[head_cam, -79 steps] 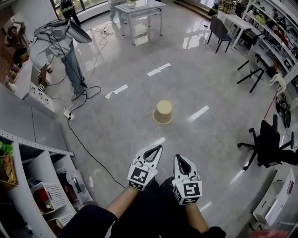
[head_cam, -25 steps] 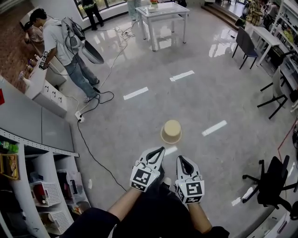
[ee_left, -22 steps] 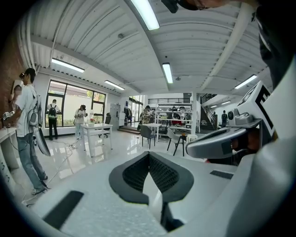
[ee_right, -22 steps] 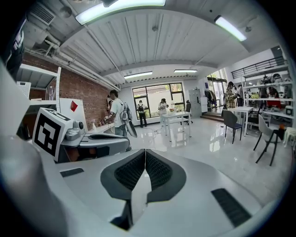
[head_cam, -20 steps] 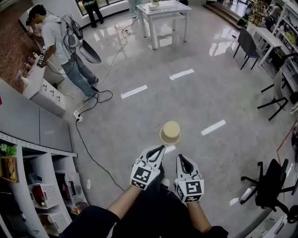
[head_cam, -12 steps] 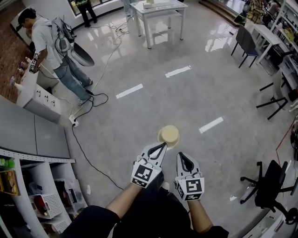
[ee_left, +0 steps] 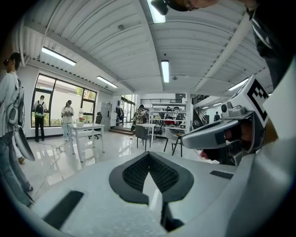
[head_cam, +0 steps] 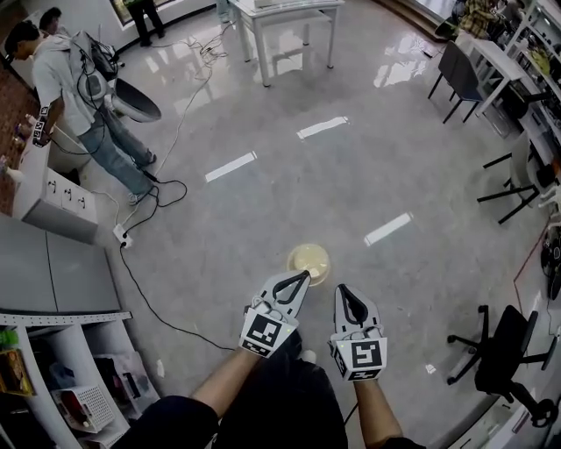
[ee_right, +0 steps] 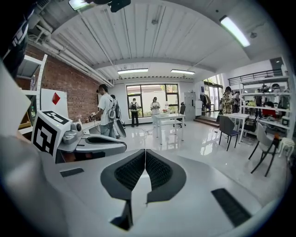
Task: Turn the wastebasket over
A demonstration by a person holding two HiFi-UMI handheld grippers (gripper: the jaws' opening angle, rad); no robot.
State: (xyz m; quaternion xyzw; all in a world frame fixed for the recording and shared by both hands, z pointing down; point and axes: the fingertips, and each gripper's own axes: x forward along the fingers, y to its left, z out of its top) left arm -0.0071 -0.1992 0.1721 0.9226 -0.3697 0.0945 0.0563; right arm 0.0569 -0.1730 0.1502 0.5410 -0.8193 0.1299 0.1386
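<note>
A cream wastebasket [head_cam: 309, 261] stands upside down on the grey floor in the head view, its flat bottom facing up. My left gripper [head_cam: 303, 276] is shut and empty, its tip just below the basket's near left edge in the picture; whether it touches is unclear. My right gripper [head_cam: 341, 288] is shut and empty too, a little to the basket's lower right and apart from it. In the left gripper view the closed left gripper [ee_left: 149, 154] points across the room, with the right gripper [ee_left: 222, 134] beside it. The right gripper view shows its closed right gripper [ee_right: 145, 152] and the left gripper [ee_right: 92, 141]. Neither shows the basket.
A person [head_cam: 66, 88] with gear stands at the far left by a low cabinet [head_cam: 53, 206]. A black cable [head_cam: 158, 302] and power strip [head_cam: 117, 235] run across the floor. Shelves [head_cam: 61, 351] stand at lower left, a white table [head_cam: 280, 17] far ahead, chairs [head_cam: 504, 351] on the right.
The wastebasket has come nearer in the head view, now right in front of both gripper tips. Both grippers stayed shut and side by side as they went forward.
</note>
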